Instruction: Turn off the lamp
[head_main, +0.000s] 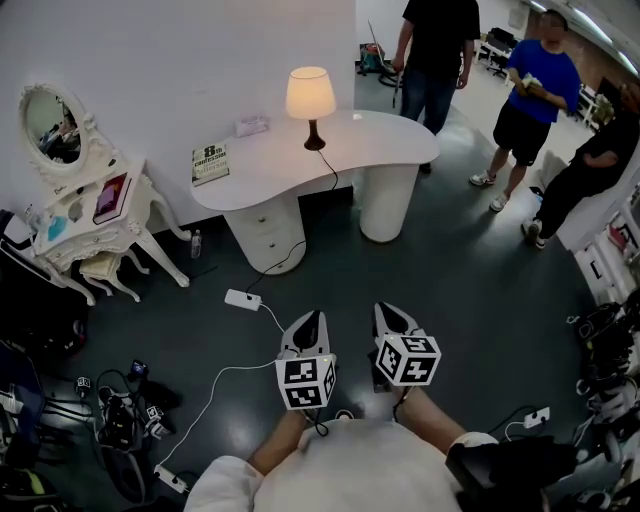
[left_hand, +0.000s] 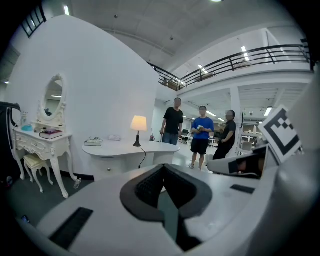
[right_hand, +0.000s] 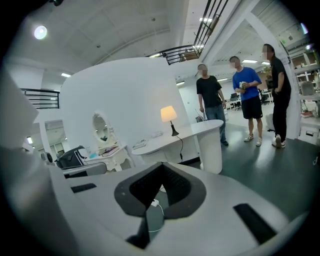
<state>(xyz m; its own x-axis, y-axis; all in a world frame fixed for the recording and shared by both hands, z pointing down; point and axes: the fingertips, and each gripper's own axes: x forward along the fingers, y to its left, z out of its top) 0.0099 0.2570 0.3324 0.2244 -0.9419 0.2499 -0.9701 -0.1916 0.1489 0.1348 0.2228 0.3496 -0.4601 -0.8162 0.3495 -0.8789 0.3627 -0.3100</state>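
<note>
Lamp (head_main: 311, 102): lit and upright, toward the back of the curved white desk (head_main: 385, 135), near the wall. Its cord (head_main: 334, 181) drops over the desk's front edge and leads down toward a white adapter (head_main: 243, 299) on the floor.

Also on the desk are a book (head_main: 210, 163), flat at the left end, and a small pale box (head_main: 251, 126) by the wall. Both are apart from the lamp, and the box's contents cannot be made out. The drawers (head_main: 263, 226) in the desk's pedestal are closed.

Your left gripper (head_main: 308, 325) and right gripper (head_main: 395, 318) are side by side, well short of the desk and pointing toward it. Each has its jaws clenched together on nothing.

Left of the desk is a vanity (head_main: 95, 225) with an oval mirror (head_main: 52, 125); the items on its top are too small to name. Three people (head_main: 540, 90) stand beyond the desk's right end.
</note>
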